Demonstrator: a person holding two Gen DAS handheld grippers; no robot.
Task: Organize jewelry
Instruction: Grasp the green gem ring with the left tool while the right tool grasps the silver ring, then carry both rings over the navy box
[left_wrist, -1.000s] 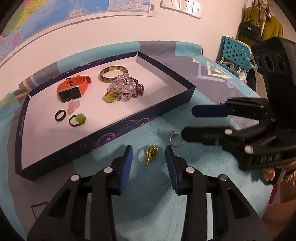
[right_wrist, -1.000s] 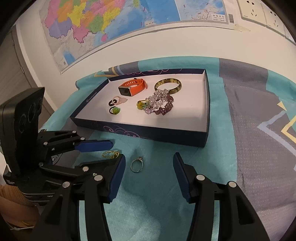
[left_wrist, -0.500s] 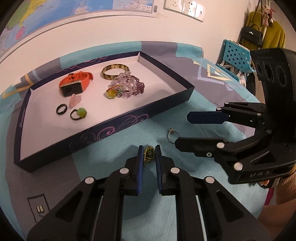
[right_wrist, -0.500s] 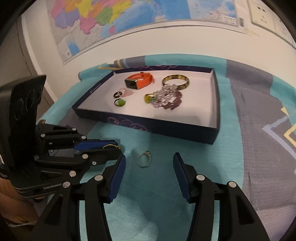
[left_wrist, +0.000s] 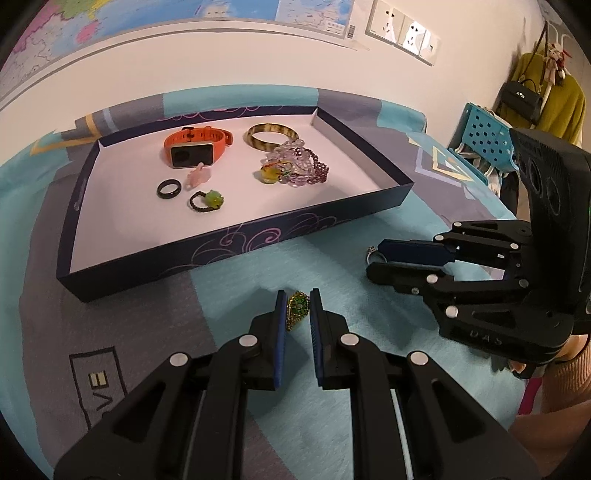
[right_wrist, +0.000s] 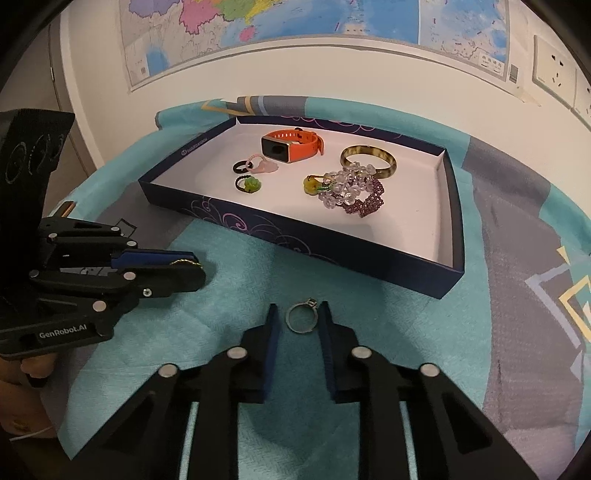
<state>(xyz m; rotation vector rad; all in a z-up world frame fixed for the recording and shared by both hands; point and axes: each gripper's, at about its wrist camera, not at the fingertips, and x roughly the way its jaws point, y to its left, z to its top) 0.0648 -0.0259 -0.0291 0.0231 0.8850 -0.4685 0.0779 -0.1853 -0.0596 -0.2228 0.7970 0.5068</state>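
Change, left tool (left_wrist: 298, 307): a second ago its fingers stood wide either side of the gold-and-green brooch (left_wrist: 297, 308); half a second ago they had narrowed onto it, and now they pinch it, with the tray lying farther off in this view.
Change, right tool (right_wrist: 297, 319): wide a second ago and half a second ago – now narrowed around the silver ring (right_wrist: 302, 319), one finger at each side of the band.
Left tool, state: closed on the brooch, which sits between the blue pads near their tips.
Right tool, state: narrow; the far pad touches the ring, but I cannot tell whether the ring is truly clamped.
Brooch, place and axis: above the teal cloth (left_wrist: 332, 424) in front of the tray; its long axis runs along the fingers, toward the tray.
Ring, place and axis: on the cloth just before the tray's front wall; the band lies nearly flat, its small stone setting at the far side, pointing to the tray.
Tray (right_wrist: 452, 236): dark blue with a white floor – it holds an orange smartwatch (right_wrist: 291, 146), a tortoiseshell bangle (right_wrist: 368, 161), beaded bracelets (right_wrist: 351, 192), a black ring (left_wrist: 168, 188) and a green-stone ring (left_wrist: 207, 200).
Worktop: covered by the teal and grey cloth.
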